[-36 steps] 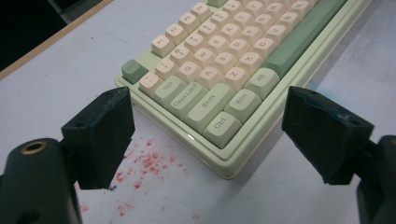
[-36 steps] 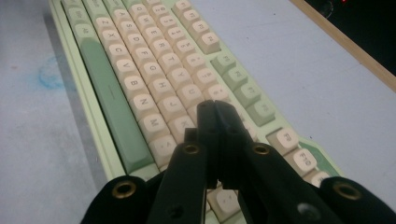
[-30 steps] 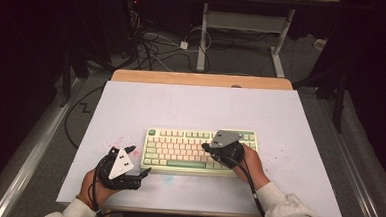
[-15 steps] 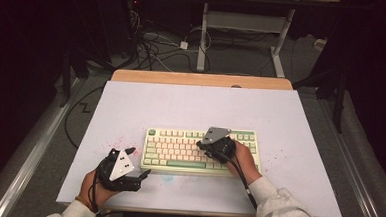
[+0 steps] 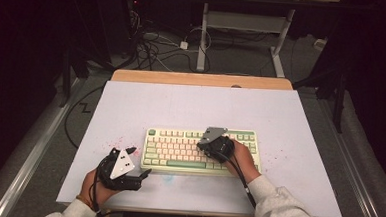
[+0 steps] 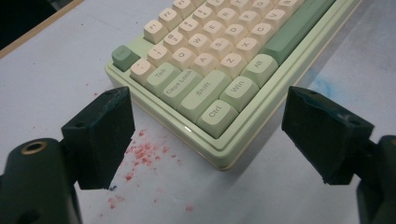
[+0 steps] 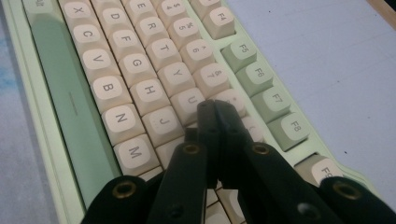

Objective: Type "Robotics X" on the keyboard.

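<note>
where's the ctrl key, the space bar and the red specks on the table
Ctrl key (image 6: 217, 115), left gripper view, on its top face.
space bar (image 7: 60, 100), right gripper view, on the middle of the long green key.
red specks (image 6: 144, 153), left gripper view, on the densest patch beside the keyboard's corner.

A white table carries a green-and-cream keyboard amid red specks.

1. The keyboard lies on the bench, toward its near edge.
2. The right claw rests on the keyboard's keys, right of its middle, tips at the U and I keys.
3. The left claw sits just off the keyboard's near left corner, on the bench.
4. A wooden strip runs along the bench's far edge, behind the keyboard.
5. Cables lie on the floor beyond that strip.
</note>
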A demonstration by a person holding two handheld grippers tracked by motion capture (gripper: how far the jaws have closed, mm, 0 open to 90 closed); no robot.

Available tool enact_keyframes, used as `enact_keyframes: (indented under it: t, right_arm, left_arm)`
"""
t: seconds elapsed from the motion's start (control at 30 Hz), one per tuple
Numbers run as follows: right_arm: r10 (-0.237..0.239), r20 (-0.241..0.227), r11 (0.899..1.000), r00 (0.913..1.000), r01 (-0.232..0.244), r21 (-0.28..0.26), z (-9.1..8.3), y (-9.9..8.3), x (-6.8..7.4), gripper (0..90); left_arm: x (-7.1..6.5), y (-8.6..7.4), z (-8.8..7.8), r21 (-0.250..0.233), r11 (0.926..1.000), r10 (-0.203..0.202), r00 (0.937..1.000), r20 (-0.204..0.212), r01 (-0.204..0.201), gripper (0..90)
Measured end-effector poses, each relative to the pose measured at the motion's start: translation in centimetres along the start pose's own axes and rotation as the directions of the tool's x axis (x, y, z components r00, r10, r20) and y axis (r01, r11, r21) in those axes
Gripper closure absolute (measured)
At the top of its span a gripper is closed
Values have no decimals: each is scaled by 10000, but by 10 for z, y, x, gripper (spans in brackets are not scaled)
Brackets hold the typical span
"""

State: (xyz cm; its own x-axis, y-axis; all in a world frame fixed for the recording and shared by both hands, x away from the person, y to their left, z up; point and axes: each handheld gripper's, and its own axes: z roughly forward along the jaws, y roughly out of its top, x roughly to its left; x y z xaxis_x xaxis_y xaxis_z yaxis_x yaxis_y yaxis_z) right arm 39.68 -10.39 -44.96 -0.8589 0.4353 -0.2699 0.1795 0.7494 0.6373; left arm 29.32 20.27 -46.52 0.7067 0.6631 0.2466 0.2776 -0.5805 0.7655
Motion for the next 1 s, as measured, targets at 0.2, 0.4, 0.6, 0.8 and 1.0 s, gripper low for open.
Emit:
enact_keyframes:
  t: [0.2, 0.4, 0.6, 0.8, 1.0]
  right_arm:
    - [284, 77, 9981, 9996, -279, -546, -11, -1, -2, 900]
    - [444, 42, 9941, 9990, -438, -997, -20, -3, -3, 900]
    - [581, 6, 9879, 9983, -574, -1441, -32, -4, -2, 883]
    - [628, 7, 9823, 9980, -617, -1771, -39, -4, -3, 819]
    - [856, 406, 9722, 9955, -746, -2218, -49, -8, -1, 495]
  left_arm:
    - [0, -1, 0, 40, 10000, -24, 10000, -44, 24, 162]
    - [1, -2, 0, 85, 9998, -172, 9998, -97, 173, 162]
    - [0, -4, -3, 89, 9997, -216, 9996, -197, 218, 162]
    - [1, -6, -5, 148, 9992, -355, 9991, -235, 358, 163]
    - [-1, -5, -3, 227, 9994, -259, 9994, -212, 264, 162]
